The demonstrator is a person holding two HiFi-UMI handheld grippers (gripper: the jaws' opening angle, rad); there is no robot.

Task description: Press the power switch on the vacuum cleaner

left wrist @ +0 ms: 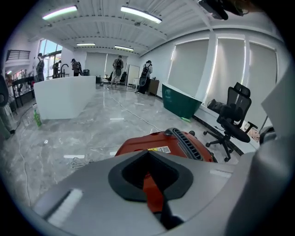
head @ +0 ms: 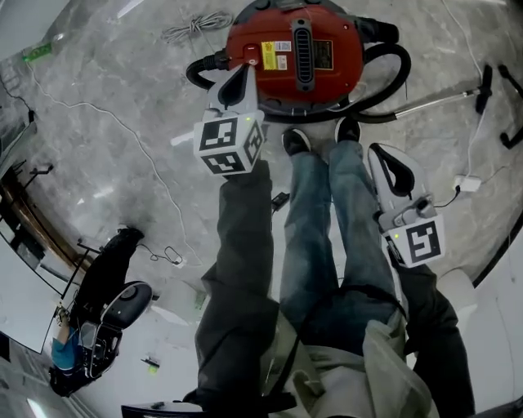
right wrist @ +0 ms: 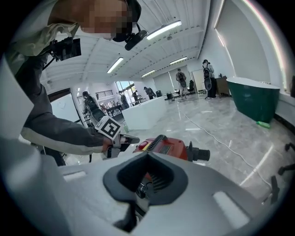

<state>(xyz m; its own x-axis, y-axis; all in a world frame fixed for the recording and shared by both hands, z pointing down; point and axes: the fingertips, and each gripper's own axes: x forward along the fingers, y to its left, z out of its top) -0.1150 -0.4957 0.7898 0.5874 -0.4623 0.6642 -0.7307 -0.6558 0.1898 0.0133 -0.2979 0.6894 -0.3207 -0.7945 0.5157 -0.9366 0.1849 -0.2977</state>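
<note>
Reaching down with my left gripper (head: pixel 241 77), jaws pressed together, I hold its tip over the near left edge of the red vacuum cleaner (head: pixel 343 49) on the floor (head: pixel 122 98), close to its power switch (head: pixel 252 52). My right gripper (head: pixel 382 159), also closed and empty, hangs by my right leg (head: pixel 359 220).

Bright, even overhead light from ceiling strip lights (left wrist: pixel 140 14) above the left gripper (left wrist: pixel 147 151); pale glare streaks on polished marble floor (left wrist: pixel 69 133) ahead of it; shadows faint; strong fisheye bending, dark corners; gripper body nearest lens soft.
</note>
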